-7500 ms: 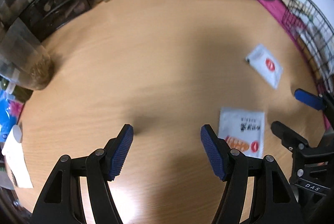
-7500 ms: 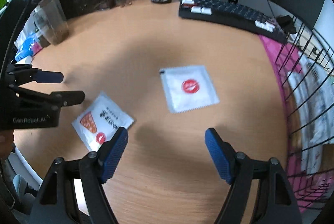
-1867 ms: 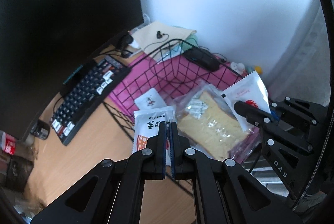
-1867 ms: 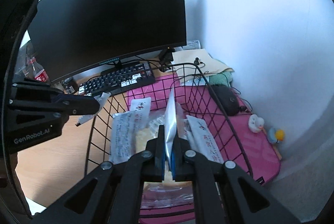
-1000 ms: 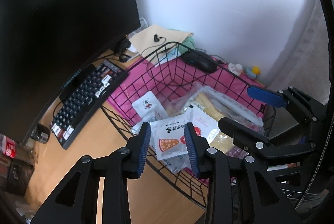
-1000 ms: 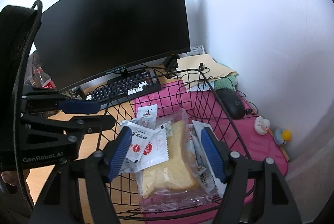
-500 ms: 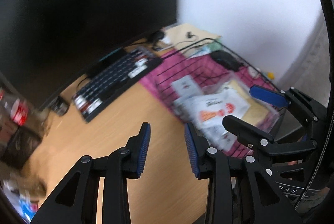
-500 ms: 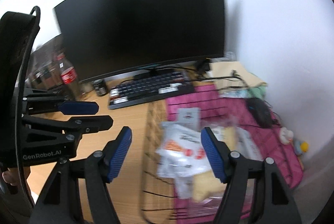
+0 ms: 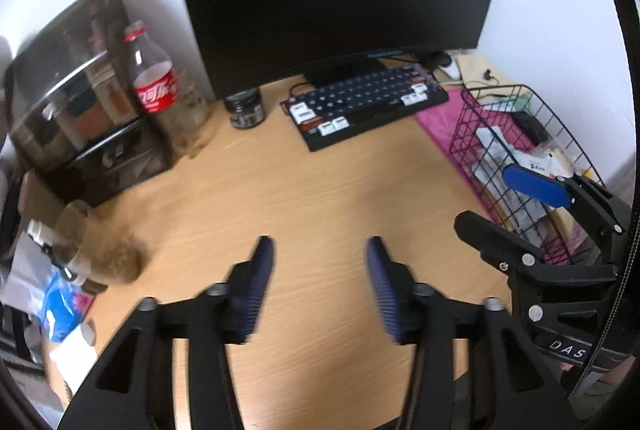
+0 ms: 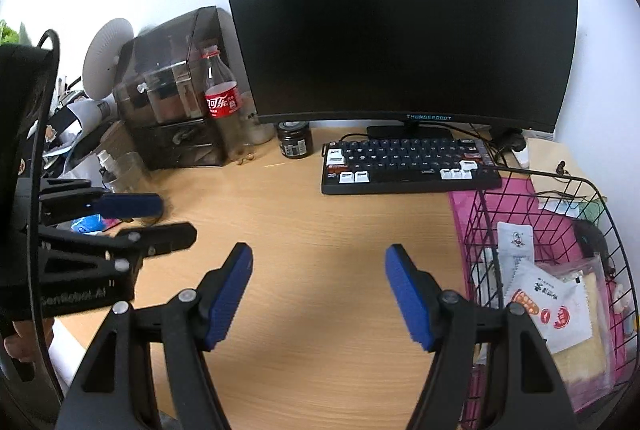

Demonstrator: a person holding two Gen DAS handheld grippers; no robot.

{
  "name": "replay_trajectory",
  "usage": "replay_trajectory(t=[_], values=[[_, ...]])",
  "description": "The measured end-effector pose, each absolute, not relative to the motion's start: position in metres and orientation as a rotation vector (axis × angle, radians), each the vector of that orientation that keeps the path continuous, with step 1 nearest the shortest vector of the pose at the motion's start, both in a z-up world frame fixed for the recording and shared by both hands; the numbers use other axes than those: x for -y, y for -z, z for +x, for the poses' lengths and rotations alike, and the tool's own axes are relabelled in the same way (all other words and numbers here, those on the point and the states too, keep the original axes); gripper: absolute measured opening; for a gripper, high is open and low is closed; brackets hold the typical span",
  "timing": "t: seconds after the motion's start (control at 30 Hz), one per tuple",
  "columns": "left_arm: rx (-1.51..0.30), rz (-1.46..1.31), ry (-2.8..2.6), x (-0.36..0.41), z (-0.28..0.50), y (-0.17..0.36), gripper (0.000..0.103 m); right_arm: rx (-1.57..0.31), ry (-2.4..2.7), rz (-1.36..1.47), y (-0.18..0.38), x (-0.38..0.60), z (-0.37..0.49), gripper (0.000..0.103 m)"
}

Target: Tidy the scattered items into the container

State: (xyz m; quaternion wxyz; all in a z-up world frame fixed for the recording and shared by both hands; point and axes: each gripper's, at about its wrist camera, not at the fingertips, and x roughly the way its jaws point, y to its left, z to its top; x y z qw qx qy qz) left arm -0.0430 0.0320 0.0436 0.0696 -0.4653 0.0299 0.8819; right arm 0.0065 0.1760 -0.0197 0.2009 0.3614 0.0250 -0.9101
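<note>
Nearest the cameras, the left gripper (image 9: pixel 320 284) and the right gripper (image 10: pixel 320 296) are both hanging over bare wood of the desk (image 10: pixel 320 222), each with its blue pads spread wide and nothing between them. A second ago they were releasing over the basket; now they are pulling back to the left, side by side, fingers pointing toward the monitor (image 10: pixel 400 21) and tilted slightly down.

The stretch of desk in front of them, where the two sachets were lying seconds ago, is showing no packet at all, so the tidying is looking finished or close to it.

To the right, the wire basket (image 10: pixel 608 218) on its pink mat is holding the sachets (image 10: pixel 540 300), lying on top of a bagged bread slice.

Farther back, the keyboard (image 10: pixel 408 165), a dark jar (image 10: pixel 295 139) and a cola bottle (image 10: pixel 222 101) are standing along the desk's far edge.
</note>
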Motion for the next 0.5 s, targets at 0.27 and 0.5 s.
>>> replay_trajectory(t=[0.27, 0.5], values=[[-0.126, -1.301, -2.535, -0.078, -0.050, -0.049, 0.058, -0.029, 2.721, 1.089, 0.013, -0.231, 0.014, 0.080], [-0.238, -1.265, -2.435, -0.133, -0.055, -0.049, 0.062, -0.024, 2.787, 1.176, 0.012, -0.269, 0.023, 0.092]])
